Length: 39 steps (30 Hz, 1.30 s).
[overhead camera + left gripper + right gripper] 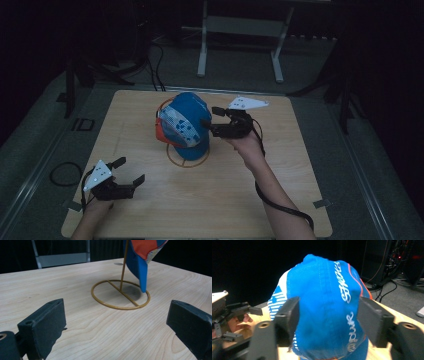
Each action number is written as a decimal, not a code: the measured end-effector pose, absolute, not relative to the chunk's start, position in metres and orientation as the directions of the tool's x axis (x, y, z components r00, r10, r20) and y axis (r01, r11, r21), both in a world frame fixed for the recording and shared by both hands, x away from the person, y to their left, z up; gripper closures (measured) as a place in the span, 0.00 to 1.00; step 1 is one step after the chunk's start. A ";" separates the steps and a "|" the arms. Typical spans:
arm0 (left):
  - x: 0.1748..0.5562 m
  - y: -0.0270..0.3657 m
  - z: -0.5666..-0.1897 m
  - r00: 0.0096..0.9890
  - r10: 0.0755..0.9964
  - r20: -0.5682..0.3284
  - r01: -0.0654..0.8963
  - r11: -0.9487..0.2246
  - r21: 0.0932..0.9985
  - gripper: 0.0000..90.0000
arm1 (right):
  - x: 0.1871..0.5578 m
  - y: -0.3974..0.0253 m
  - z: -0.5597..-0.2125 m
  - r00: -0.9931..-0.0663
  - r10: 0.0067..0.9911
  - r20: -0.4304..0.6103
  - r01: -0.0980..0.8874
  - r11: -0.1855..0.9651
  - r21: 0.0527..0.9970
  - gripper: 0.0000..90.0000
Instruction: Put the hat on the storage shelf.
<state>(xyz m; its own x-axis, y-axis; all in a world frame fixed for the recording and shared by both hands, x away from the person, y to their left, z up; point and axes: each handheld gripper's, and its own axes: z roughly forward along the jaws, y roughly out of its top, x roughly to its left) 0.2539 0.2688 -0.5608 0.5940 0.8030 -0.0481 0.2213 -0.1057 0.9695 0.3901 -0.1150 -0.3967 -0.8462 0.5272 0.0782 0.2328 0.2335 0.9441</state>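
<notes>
Right claw (214, 121) spread, jaws flanking blue cap (186, 124); contact unclear. Cap hangs on wire stand (120, 293) mid-tabletop (210, 200), hiding stand's upper rod. Left claw (131, 171) spread, low near front-left corner, well apart.

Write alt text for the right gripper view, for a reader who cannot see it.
A blue cap with white lettering sits between the right gripper's two open black jaws, which flank it on either side. At the left edge, farther off, the person's other hand holds the left gripper above the wooden table; the background is dark.
</notes>
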 end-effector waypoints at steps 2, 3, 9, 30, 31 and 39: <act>0.254 0.268 -0.561 0.589 0.807 -0.044 0.221 -0.109 0.969 0.03 | 0.388 -0.117 -0.399 -0.850 0.521 0.081 0.232 0.231 0.945 0.31; 0.254 0.268 -0.561 0.580 0.814 -0.040 0.219 -0.109 0.970 0.03 | 0.388 -0.118 -0.399 -0.853 0.515 0.087 0.235 0.230 0.944 0.29; 0.253 0.271 -0.559 0.539 0.842 -0.043 0.205 -0.082 0.975 0.02 | 0.382 -0.123 -0.409 -0.872 0.485 0.073 0.220 0.254 0.942 0.17; 0.252 0.265 -0.563 0.567 0.823 -0.028 0.217 -0.116 0.969 0.02 | 0.366 -0.151 -0.464 -0.875 0.480 0.066 0.244 0.318 0.916 0.16; 0.252 0.265 -0.564 0.569 0.822 -0.027 0.217 -0.118 0.969 0.02 | 0.366 -0.152 -0.467 -0.875 0.479 0.071 0.249 0.318 0.915 0.16; 0.252 0.265 -0.565 0.572 0.820 -0.027 0.223 -0.124 0.967 0.02 | 0.361 -0.166 -0.491 -0.869 0.488 0.084 0.275 0.335 0.901 0.16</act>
<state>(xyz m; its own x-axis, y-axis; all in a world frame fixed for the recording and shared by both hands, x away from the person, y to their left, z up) 0.2519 0.2649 -0.5648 0.5721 0.8198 -0.0265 0.2229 -0.1242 0.9669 0.3612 -0.1657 -0.4912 -0.8689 0.4877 0.0843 0.2753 0.3348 0.9012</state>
